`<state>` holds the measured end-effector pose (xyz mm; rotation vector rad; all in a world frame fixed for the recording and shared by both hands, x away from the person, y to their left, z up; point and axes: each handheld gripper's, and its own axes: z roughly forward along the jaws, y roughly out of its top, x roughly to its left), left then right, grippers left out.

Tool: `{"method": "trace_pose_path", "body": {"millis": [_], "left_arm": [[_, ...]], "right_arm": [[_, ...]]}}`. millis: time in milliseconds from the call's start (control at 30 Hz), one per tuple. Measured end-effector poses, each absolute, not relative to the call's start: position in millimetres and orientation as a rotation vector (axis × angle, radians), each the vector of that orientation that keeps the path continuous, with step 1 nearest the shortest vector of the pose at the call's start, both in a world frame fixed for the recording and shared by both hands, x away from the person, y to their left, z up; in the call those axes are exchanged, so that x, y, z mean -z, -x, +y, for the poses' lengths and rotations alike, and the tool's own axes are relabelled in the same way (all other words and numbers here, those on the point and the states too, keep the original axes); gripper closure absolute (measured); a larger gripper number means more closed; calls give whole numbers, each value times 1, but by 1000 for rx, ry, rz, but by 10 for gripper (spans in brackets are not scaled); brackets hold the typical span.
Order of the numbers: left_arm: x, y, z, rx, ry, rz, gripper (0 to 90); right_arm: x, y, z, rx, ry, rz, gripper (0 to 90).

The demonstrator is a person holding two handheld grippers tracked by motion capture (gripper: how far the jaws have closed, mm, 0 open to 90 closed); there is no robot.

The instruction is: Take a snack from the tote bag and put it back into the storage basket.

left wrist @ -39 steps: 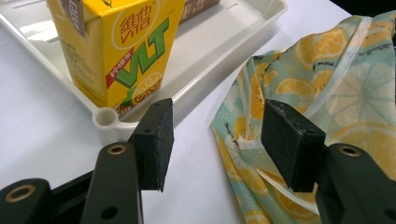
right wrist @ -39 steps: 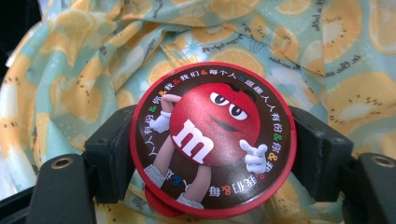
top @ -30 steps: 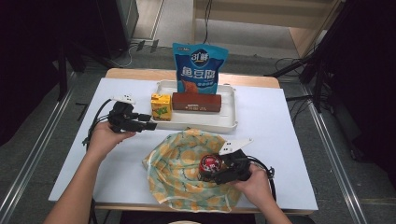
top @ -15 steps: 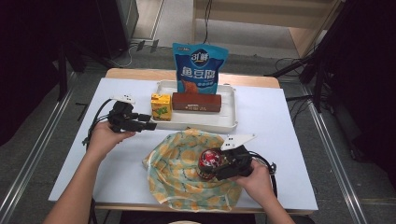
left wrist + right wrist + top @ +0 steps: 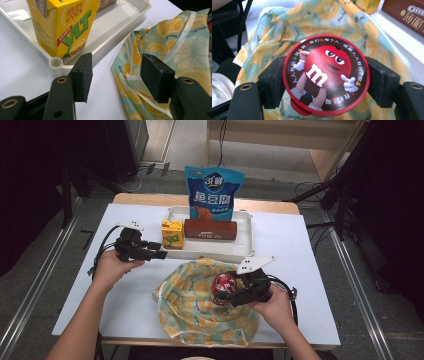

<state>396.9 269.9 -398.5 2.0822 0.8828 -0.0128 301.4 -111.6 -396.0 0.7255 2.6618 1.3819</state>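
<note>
Raised candy tub (image 5: 223,288), base hidden

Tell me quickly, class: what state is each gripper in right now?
Left gripper: open, holding nothing.
Right gripper: closed on the candy tub.

We count 1 white tray (image 5: 246,251), 1 blue snack bag (image 5: 214,190), 1 yellow drink carton (image 5: 172,234), 1 brown box (image 5: 210,229), 1 lemon-print cloth bag (image 5: 190,307) and 1 red-lidded candy tin (image 5: 224,287).
</note>
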Motion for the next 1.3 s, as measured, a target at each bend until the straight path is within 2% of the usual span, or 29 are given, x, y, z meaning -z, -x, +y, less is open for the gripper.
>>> {"method": "trace_pose_path", "body": {"millis": [1300], "left_arm": [[396, -397, 274, 22, -2058, 897, 410]], "right_arm": [[355, -334, -106, -1388, -701, 2701, 267]]}}
